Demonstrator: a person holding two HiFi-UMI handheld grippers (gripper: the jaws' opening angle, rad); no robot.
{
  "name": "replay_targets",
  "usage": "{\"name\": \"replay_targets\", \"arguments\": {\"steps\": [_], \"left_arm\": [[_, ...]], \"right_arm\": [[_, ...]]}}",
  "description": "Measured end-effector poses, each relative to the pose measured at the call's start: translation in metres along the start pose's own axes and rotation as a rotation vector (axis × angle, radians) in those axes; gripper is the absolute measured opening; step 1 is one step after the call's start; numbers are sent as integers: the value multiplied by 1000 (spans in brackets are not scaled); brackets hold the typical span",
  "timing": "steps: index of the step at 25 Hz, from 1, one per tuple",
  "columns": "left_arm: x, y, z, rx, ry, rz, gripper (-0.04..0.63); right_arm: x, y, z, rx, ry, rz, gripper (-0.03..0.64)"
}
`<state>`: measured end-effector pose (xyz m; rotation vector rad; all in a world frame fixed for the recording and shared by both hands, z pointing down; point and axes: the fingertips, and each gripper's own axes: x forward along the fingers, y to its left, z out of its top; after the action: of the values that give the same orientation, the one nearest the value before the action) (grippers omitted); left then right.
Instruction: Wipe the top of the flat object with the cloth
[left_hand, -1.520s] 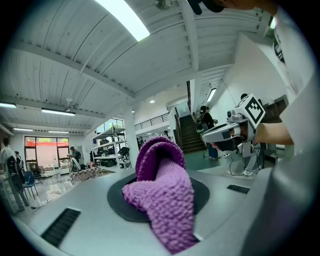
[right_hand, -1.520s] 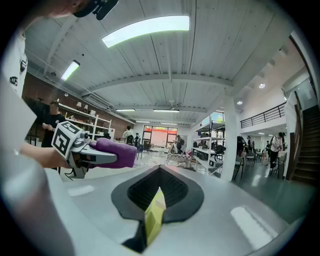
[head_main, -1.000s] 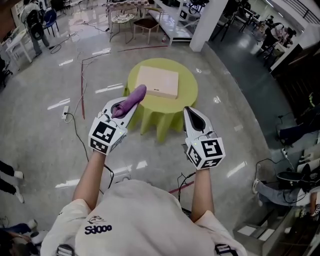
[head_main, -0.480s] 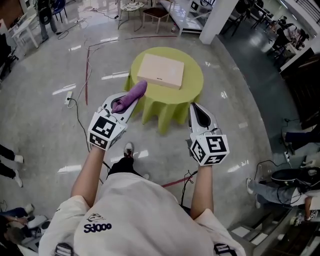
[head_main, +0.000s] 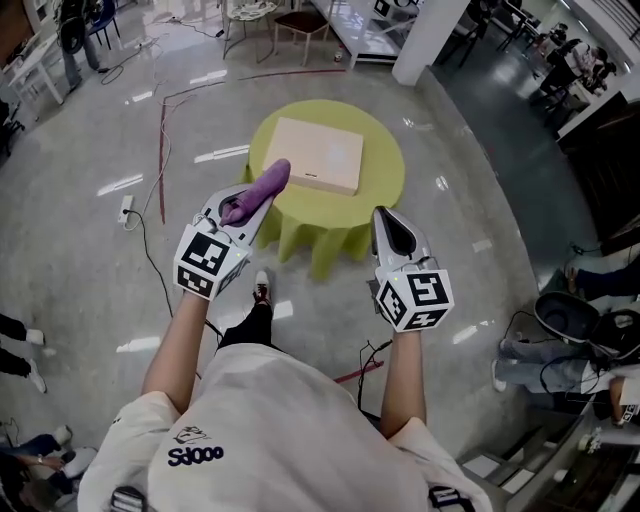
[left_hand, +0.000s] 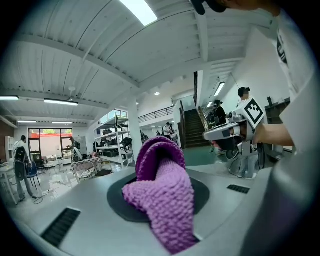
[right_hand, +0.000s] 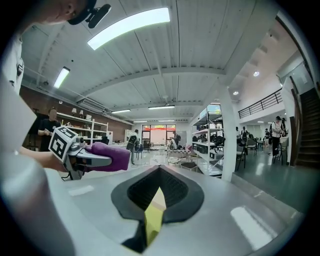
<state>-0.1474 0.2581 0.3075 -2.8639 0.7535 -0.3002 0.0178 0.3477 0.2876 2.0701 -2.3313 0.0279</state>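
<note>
A flat beige board (head_main: 315, 153) lies on a round table under a lime-green cover (head_main: 380, 185), ahead of me on the floor. My left gripper (head_main: 255, 200) is held in the air short of the table's near-left edge, shut on a purple knitted cloth (head_main: 262, 186). That cloth (left_hand: 162, 195) bulges out between the jaws and droops forward. My right gripper (head_main: 386, 225) hovers short of the table's near-right edge, shut with nothing in it; only a thin slit shows between its jaws (right_hand: 159, 187). Both grippers are clear of the board.
A polished grey floor surrounds the table. A red cable (head_main: 162, 140) and a power strip (head_main: 127, 209) lie to the left. Chairs and a small table (head_main: 260, 15) stand behind, with a white pillar (head_main: 425, 40) at back right. Bags and a seated person (head_main: 560, 340) are at right.
The view has shifted slightly and my foot shows below the grippers. Both grippers keep the same pose; the cloth stays in the left one.
</note>
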Motion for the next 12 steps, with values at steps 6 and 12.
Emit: {"name": "replay_targets", "arguments": {"steps": [6, 12], "left_arm": [[64, 67, 3, -8, -15, -6, 69], [125, 125, 9, -9, -10, -32, 69]], "right_arm": [[77, -37, 15, -12, -3, -28, 10], [145, -72, 28, 0, 6, -67, 9]]}}
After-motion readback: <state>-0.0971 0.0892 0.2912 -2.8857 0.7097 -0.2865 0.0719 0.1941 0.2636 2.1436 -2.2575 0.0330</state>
